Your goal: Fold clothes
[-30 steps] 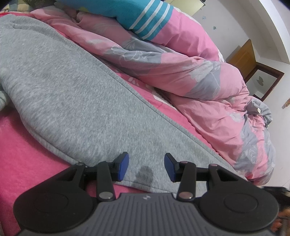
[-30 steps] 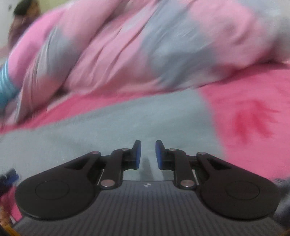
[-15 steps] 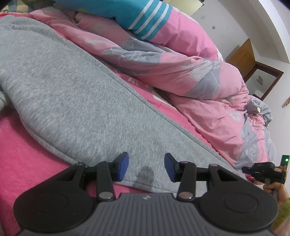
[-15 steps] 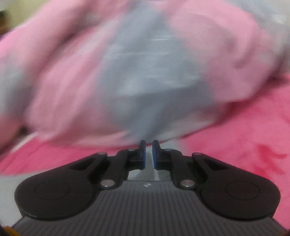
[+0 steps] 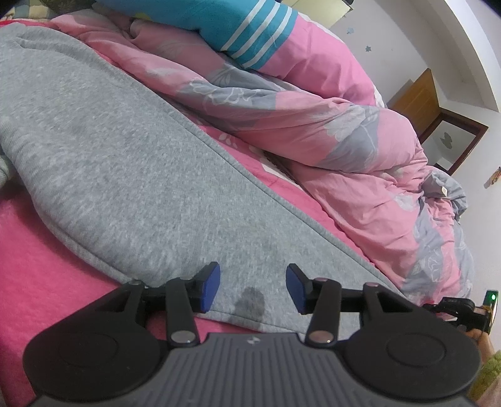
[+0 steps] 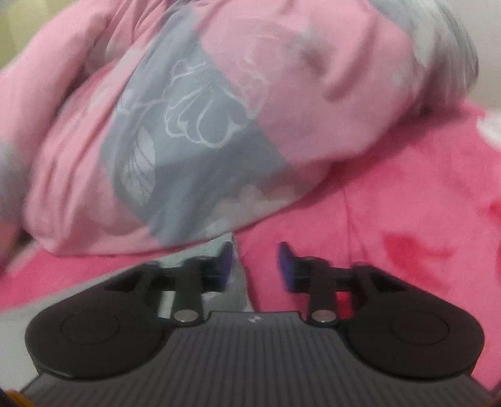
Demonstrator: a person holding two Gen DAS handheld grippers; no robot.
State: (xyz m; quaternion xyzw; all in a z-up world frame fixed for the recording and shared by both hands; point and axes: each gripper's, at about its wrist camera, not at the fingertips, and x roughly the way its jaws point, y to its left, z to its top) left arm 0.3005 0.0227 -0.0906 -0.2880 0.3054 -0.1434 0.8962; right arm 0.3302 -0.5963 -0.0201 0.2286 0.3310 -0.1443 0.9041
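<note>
A grey knit garment (image 5: 131,175) lies spread on the pink bed sheet (image 5: 40,281), its hem toward me. My left gripper (image 5: 253,288) is open and empty just above that hem, over a dark spot on the cloth. In the right wrist view a corner of the grey garment (image 6: 216,247) shows at the left finger. My right gripper (image 6: 255,266) is open and empty over the pink sheet (image 6: 407,234) beside that corner. The right gripper (image 5: 454,305) also shows at the far right of the left wrist view.
A bunched pink and grey floral quilt (image 5: 313,125) runs along the far side of the garment and fills the right wrist view (image 6: 194,131). A blue striped pillow (image 5: 225,22) lies on it. A wooden door (image 5: 419,100) stands behind.
My right gripper closed to a narrow gap while swinging right along the garment, then opened wide at its corner. My left gripper has stayed open and still.
</note>
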